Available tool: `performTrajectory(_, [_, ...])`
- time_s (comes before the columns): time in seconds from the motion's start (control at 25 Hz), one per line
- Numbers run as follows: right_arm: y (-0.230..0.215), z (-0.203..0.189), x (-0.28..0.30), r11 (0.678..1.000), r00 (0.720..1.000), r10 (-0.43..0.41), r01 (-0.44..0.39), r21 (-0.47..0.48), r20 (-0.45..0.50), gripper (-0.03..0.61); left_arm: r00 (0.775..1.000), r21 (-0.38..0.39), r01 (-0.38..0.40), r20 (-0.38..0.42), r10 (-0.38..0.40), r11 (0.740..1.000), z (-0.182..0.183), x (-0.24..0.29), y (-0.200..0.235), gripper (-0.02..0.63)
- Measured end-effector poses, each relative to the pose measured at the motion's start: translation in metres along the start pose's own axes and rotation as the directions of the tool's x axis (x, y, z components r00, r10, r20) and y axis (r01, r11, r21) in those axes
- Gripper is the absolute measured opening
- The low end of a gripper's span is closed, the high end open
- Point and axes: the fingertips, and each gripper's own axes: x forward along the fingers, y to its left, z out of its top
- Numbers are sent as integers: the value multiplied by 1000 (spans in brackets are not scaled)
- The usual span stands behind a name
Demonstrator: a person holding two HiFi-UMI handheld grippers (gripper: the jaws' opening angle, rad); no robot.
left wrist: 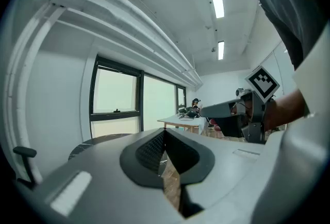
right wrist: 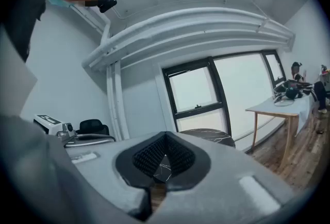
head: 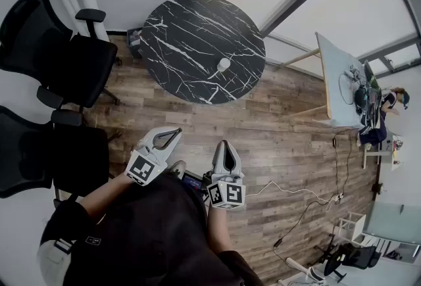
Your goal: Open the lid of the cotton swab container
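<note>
left gripper [head: 176, 133] closed, empty | right gripper [head: 225, 144] closed, empty | cotton swab container [head: 223, 64] on round table [head: 184, 28], well apart: probably light, slippery plastic; steady body, pry lid edge

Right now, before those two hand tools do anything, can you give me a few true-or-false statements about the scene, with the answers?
1. The left gripper and the right gripper are both shut and empty. True.
2. A small white container sits on the round table. True.
3. The left gripper touches the container. False: it hangs over the wood floor, close to the person and well short of the table.
4. The table is plain white. False: it is black with white veins.
5. Black chairs stand at the left of the head view. True.
</note>
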Motion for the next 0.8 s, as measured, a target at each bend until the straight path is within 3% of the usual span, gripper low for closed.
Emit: performTrajectory(0.8, [-5,1,-9,999,1000,24,-24,-31,-7,-5,1000,26,3,2,-3,1000,-6,12,-18,0])
